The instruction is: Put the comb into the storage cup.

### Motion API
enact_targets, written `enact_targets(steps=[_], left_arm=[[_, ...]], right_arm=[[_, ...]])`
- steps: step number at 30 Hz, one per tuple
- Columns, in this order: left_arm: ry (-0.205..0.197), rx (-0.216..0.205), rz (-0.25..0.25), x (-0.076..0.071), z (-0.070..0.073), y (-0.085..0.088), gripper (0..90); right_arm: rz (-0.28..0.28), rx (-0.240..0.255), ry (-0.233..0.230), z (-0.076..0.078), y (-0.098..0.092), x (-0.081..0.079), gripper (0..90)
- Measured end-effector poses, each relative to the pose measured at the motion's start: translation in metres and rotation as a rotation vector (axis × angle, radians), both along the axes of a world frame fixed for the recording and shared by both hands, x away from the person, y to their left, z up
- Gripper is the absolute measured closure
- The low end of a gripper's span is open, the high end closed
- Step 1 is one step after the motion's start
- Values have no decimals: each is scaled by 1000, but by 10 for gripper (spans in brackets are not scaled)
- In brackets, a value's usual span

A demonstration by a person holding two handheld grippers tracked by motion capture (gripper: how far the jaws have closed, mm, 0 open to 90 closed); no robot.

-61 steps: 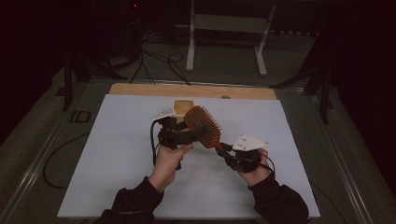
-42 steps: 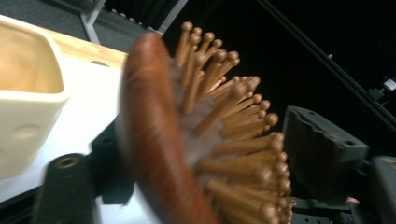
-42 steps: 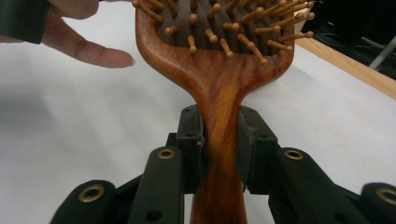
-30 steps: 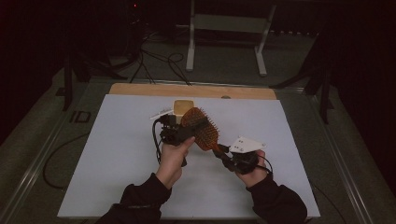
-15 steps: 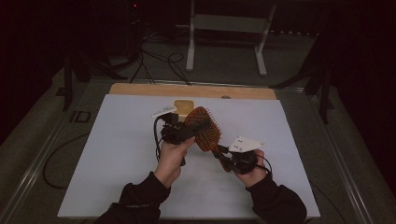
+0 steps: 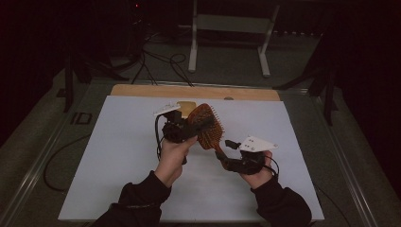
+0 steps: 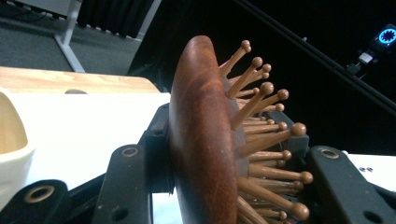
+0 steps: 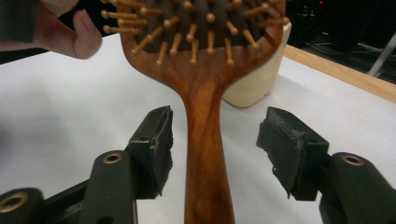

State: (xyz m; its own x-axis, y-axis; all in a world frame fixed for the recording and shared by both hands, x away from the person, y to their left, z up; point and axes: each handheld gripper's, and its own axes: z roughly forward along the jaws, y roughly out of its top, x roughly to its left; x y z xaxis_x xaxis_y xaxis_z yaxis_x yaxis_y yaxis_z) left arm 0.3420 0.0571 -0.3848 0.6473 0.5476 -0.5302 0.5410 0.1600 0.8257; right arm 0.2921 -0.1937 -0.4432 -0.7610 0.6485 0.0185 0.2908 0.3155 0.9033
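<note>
A brown wooden hairbrush (image 6: pixel 210 128) with knob-tipped bristles hangs above the white mat. My left gripper (image 6: pixel 191 128) is shut on its oval head (image 7: pixel 201 140), one pad on the smooth back and the other among the bristles. The left gripper view shows the head edge-on between the jaws (image 7: pixel 229 140). My right gripper (image 6: pixel 222 158) sits at the handle (image 8: pixel 203 140). Its jaws have just been opening, and its pads (image 8: pixel 156 140) now stand clear on both sides of the handle. The right gripper (image 8: pixel 220 142) is open.
A cream-coloured container (image 6: pixel 187 108) stands on the white mat (image 6: pixel 118 156) just behind the brush, also seen as the cream container (image 8: pixel 254 79) past the handle. A wooden board (image 6: pixel 142 90) edges the mat's far side. Cables and a stand's legs lie on the floor beyond.
My left gripper has closed on the brush head and shifted slightly. The right gripper's jaws have parted from the handle. The right hand has stayed put.
</note>
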Motion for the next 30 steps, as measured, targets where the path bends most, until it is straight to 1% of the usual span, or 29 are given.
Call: enact_targets(steps=[1,2,3,4,6,7,8,10,11,13,14,15,17,18,20,22,23,24,26,28,29,30], left_arm=[[-5,8,-2,0,1,0,539],[-7,5,0,0,3,1,539],[-15,8,1,1,5,2,539],[-20,8,3,1,6,3,539],[-30,13,11,1,10,5,539],[-39,21,12,1,12,6,539],[-46,27,19,1,15,7,539],[-60,33,27,2,20,11,539],[-64,35,30,2,22,12,539],[-82,49,32,3,27,15,539],[-91,55,44,4,30,18,538],[-96,57,46,5,32,19,539],[-107,58,59,6,37,23,538],[-117,63,60,7,40,25,539],[-134,70,77,9,46,29,538],[-141,70,85,11,51,33,538],[-140,66,94,12,53,35,539],[-147,70,99,14,55,37,538],[-150,73,116,16,59,41,538],[-154,81,130,20,63,44,538],[-157,86,141,22,64,45,538],[-160,91,147,23,65,46,538]], right_arm=[[1,1,-2,0,0,0,371],[0,-1,-5,0,1,0,363],[12,-4,-3,-1,0,0,291],[33,3,-6,-1,0,-1,249],[43,-2,-16,-1,-1,-2,185],[47,4,-15,-1,-2,-3,159],[50,6,-15,-1,-2,-3,145],[46,8,-4,-2,-4,-2,139],[48,16,-13,-3,-5,-3,132],[51,14,-11,-3,-6,-3,119],[43,15,-18,-3,-7,-4,117],[39,14,-18,-4,-8,-4,111],[40,19,-4,-4,-11,-5,107],[33,11,-6,-4,-12,-5,107],[21,15,-13,-4,-16,-6,95],[14,12,-23,-4,-19,-8,95],[11,1,-34,-4,-21,-9,95],[4,-7,-37,-4,-21,-10,94],[-2,-27,-59,-6,-23,-12,91],[6,-36,-58,-8,-24,-13,89],[6,-39,-48,-9,-25,-13,89],[7,-42,-52,-10,-26,-13,89]])
